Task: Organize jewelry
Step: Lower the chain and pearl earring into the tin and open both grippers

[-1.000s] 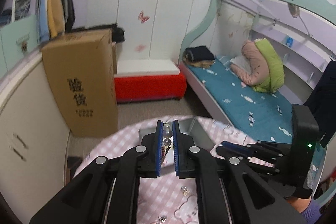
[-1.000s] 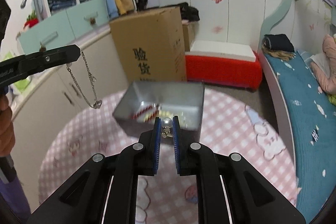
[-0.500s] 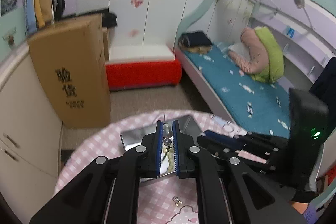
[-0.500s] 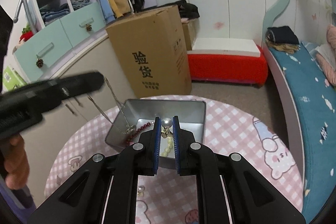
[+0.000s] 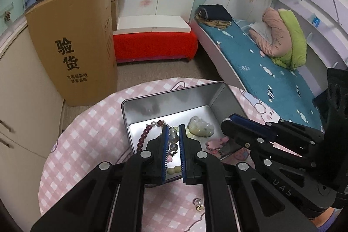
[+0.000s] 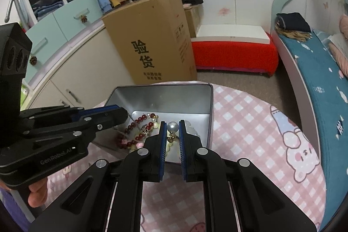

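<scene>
Both pairs of tongs have been brought down from above the desk [image 6: 250, 119] to the open metal tin [image 6: 204, 101], which sat far smaller and further off in the views 1 second ago. Left tongs [image 5: 173, 134] are now seen poised over the tin's interior, closed on a thin silver chain whose links can be made out trailing from the tips in the right view [image 6: 118, 132]; the beads seen between the pads in the left view seem to lie in the tin behind. Right tongs [image 6: 173, 126] are clamped on a pearl earring [image 6: 173, 126], its gold drop hanging just below the pearl.

Inside the tin, a dark red bead bracelet [image 5: 144, 137], a pale green stone piece [image 5: 200, 128] and a pink flower charm [image 5: 217, 142] are already gathered. 1 stray pearl earring [image 5: 198, 202] is left on the pink checked cloth, near the tin's front wall.

For a clean drop, each piece is best carried fully past the rim and lowered close to the floor of the tin before release, 1 gripper at a time, so the chain is not snagged on the earring.

Both grippers are pitched steeply downward, converging on the tin from either side, the left one crossing the right view low and nearly level. A hand [image 6: 37, 192] is glimpsed under its grip.
</scene>
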Demonstrator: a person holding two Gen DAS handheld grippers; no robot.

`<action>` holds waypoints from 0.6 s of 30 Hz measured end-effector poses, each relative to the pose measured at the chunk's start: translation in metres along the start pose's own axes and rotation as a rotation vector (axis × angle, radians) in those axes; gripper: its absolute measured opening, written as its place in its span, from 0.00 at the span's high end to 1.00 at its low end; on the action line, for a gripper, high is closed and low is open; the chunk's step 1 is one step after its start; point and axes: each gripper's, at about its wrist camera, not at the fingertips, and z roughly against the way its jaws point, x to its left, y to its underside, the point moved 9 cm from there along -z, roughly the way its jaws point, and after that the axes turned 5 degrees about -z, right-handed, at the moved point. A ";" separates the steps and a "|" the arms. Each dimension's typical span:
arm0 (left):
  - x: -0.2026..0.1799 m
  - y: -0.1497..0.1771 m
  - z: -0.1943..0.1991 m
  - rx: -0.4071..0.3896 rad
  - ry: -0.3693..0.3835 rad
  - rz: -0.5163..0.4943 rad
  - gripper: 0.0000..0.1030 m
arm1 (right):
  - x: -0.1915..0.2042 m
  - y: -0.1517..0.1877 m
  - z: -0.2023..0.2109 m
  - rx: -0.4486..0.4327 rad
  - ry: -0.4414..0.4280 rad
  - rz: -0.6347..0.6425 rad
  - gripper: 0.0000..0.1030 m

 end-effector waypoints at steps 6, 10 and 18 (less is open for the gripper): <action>0.002 0.002 -0.001 0.008 -0.002 0.002 0.91 | 0.001 0.002 -0.004 0.009 0.000 -0.006 0.89; 0.006 0.002 0.005 -0.013 -0.006 0.025 0.65 | -0.001 0.003 -0.005 0.010 -0.005 -0.018 0.89; 0.011 0.003 0.016 -0.025 0.002 0.052 0.65 | -0.004 0.001 0.008 -0.015 -0.018 -0.053 0.86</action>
